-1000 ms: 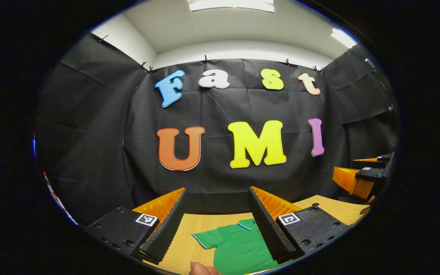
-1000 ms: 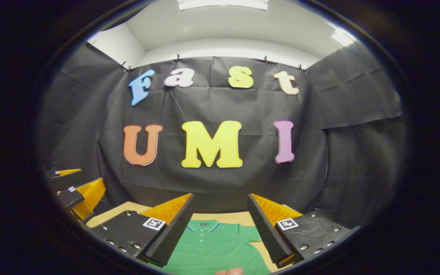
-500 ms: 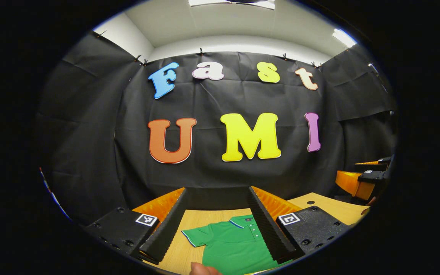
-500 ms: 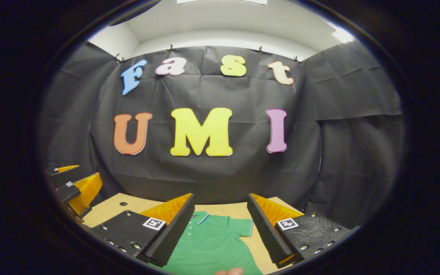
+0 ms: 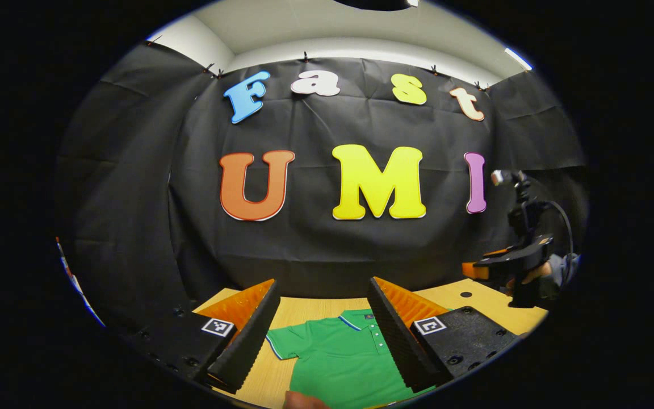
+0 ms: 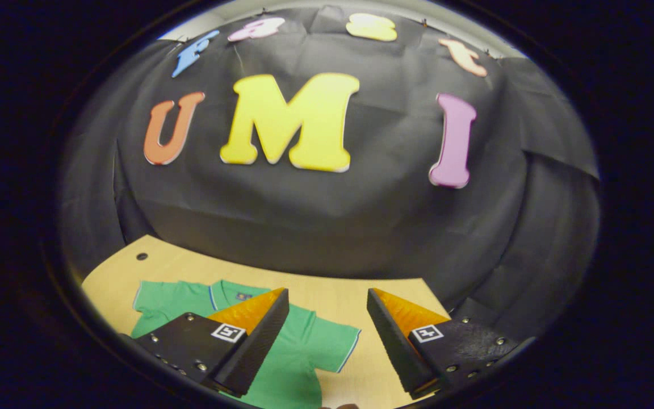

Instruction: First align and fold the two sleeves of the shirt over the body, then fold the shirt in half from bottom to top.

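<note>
Polo shirt (image 5: 344, 358), green with a striped collar, lies flat and face up on the wooden table (image 6: 327, 289), collar toward the booth wall, both short sleeves spread out to the sides, so neither sleeve fold looks done yet

Your left gripper (image 5: 322, 335) hangs above the shirt's chest with its 2 fingers spread wide and nothing between them; the shirt's own right sleeve (image 5: 281, 343) sits just inside its left finger, which suits a drop onto that sleeve

Your right gripper (image 6: 327, 341) is likewise spread and empty, tilted down over the other sleeve (image 6: 332, 346), whose hem shows in the gap between the fingers. In the left gripper view you can see it off to the right, held in your hand (image 5: 534, 272) above the table edge

I judge you are lining up 1 gripper per sleeve, so aim low at the hems to catch the cloth
</note>
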{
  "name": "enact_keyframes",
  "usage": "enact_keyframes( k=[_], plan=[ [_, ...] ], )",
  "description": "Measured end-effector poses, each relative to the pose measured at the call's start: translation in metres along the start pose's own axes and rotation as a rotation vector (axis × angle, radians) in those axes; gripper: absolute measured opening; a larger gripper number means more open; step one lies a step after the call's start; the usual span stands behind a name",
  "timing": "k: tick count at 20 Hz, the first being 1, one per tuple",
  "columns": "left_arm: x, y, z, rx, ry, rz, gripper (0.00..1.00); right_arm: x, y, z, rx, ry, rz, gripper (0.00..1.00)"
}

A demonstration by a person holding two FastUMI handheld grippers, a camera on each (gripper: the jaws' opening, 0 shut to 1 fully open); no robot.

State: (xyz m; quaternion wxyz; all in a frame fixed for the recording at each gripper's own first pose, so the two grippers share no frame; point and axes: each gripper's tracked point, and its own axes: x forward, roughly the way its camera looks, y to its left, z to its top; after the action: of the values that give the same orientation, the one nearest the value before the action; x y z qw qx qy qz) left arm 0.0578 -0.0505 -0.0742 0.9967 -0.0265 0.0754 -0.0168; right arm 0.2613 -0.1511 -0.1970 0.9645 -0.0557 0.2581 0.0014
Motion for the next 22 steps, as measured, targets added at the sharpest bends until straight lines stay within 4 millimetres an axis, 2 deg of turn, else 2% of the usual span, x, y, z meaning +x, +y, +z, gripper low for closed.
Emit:
enact_keyframes(
  k=[1, 3, 5, 7, 9, 11, 13, 17, 18, 19, 20, 21, 22],
  plan=[
    [0.004, 0.003, -0.003, -0.005, 0.011, 0.013, 0.99, 0.034, -0.015, -0.02, 0.008, 0.061, -0.026, 0.9],
    [0.015, 0.007, -0.01, 0.001, 0.034, 0.036, 0.99, 0.088, -0.039, -0.061, -0.011, 0.172, -0.068, 0.9],
    [0.024, 0.008, -0.015, 0.012, 0.048, 0.049, 0.99, 0.122, -0.049, -0.094, 0.011, 0.264, -0.08, 0.9],
    [0.031, 0.007, -0.022, 0.014, 0.068, 0.058, 0.99, 0.148, -0.053, -0.121, 0.003, 0.317, -0.089, 0.9],
    [0.036, 0.005, -0.03, 0.013, 0.089, 0.07, 0.99, 0.16, -0.053, -0.141, -0.035, 0.355, -0.093, 0.9],
    [0.04, 0.004, -0.032, 0.014, 0.094, 0.07, 0.99, 0.165, -0.049, -0.15, -0.041, 0.373, -0.079, 0.9],
    [0.045, -0.001, -0.037, 0.018, 0.108, 0.056, 0.99, 0.168, -0.048, -0.149, -0.014, 0.363, -0.071, 0.93],
    [0.053, -0.003, -0.039, 0.03, 0.112, 0.04, 0.99, 0.165, -0.046, -0.153, 0.126, 0.361, -0.041, 0.89],
    [0.054, -0.005, -0.04, 0.033, 0.112, 0.037, 0.99, 0.167, -0.047, -0.155, 0.106, 0.366, -0.034, 0.89],
    [0.054, -0.006, -0.04, 0.034, 0.112, 0.031, 0.99, 0.165, -0.043, -0.155, 0.087, 0.366, -0.017, 0.82],
    [0.055, -0.008, -0.041, 0.034, 0.113, 0.027, 0.99, 0.16, -0.036, -0.156, 0.079, 0.385, -0.009, 0.83],
    [0.056, -0.009, -0.042, 0.034, 0.115, 0.025, 0.99, 0.162, -0.036, -0.151, 0.056, 0.373, -0.026, 0.52],
    [0.056, -0.01, -0.042, 0.036, 0.118, 0.022, 0.99, 0.168, -0.036, -0.157, 0.034, 0.385, -0.048, 0.22]
  ],
)
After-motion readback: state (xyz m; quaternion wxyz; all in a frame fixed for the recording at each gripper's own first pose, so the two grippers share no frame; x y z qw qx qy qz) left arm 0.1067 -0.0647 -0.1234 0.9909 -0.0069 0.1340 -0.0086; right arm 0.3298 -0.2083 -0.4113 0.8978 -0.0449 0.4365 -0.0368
